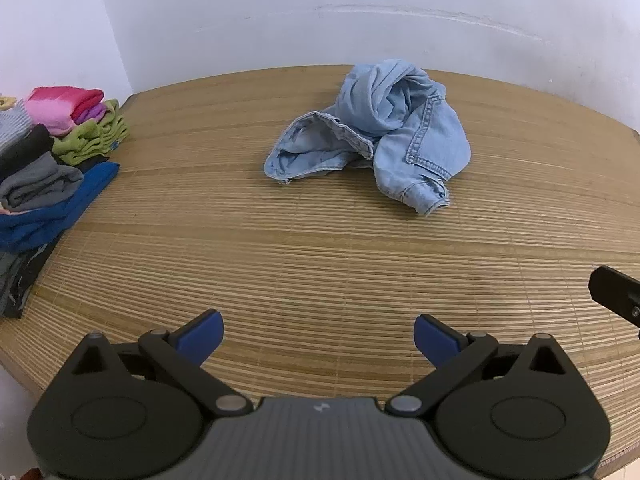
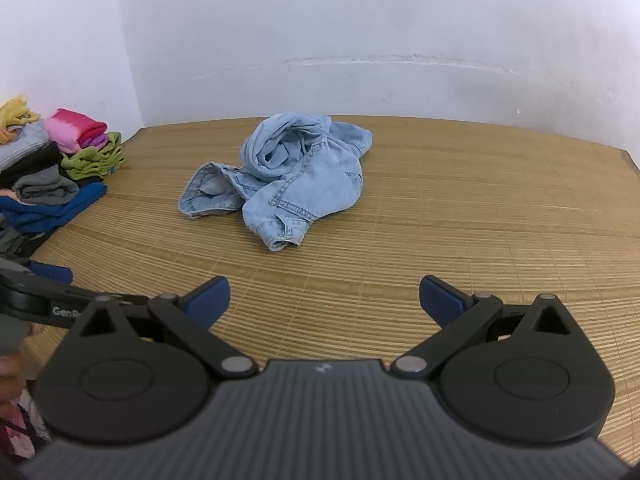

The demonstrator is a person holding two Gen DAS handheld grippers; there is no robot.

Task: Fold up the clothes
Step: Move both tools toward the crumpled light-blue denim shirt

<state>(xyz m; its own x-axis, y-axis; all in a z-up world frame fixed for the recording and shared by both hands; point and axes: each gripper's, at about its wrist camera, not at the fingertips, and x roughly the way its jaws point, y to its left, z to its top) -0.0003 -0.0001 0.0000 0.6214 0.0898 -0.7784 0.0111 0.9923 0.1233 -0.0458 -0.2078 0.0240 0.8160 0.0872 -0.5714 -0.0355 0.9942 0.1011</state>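
Observation:
A crumpled light-blue denim garment [image 1: 376, 136] [image 2: 288, 180] lies in a heap on the bamboo mat [image 1: 320, 264] [image 2: 460, 216], toward the far side near the wall. My left gripper [image 1: 319, 338] hovers over the near part of the mat, open, with nothing between its blue pads, well short of the denim. My right gripper [image 2: 324, 298] is likewise open and empty, near the front, with the denim ahead and slightly left. Part of the left gripper [image 2: 44, 296] shows at the left edge of the right wrist view, and part of the right gripper [image 1: 616, 294] at the right edge of the left wrist view.
A stack of folded clothes [image 1: 52, 152] [image 2: 56, 172], pink, green, grey, black and blue, sits at the mat's left edge against the wall. A white wall [image 1: 320, 20] runs behind the mat. A person's clothing [image 2: 16, 420] shows at the bottom left.

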